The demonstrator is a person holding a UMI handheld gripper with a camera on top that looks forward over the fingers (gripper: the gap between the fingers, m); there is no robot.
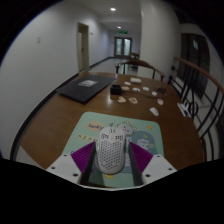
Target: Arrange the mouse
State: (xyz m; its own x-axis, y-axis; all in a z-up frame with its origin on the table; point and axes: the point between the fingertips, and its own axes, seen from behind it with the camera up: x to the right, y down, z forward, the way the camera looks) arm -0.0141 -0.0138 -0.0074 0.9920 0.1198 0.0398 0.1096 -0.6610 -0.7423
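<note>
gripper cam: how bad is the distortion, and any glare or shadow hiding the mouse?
Gripper view: strong fisheye, the table edge and corridor walls bow outward. Ceiling lights glow far off; no glare on the white perforated mouse, which reads sharp between the gripper fingers on the pale mouse mat. Far table items look soft and small.

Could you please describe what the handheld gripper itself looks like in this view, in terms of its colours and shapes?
The gripper shows two light grey, angular fingers, one at each side of the white perforated mouse. Each finger bears a purple pad on its inner face, roughly triangular as seen here. No cables, markings, hand or sleeve are visible.
</note>
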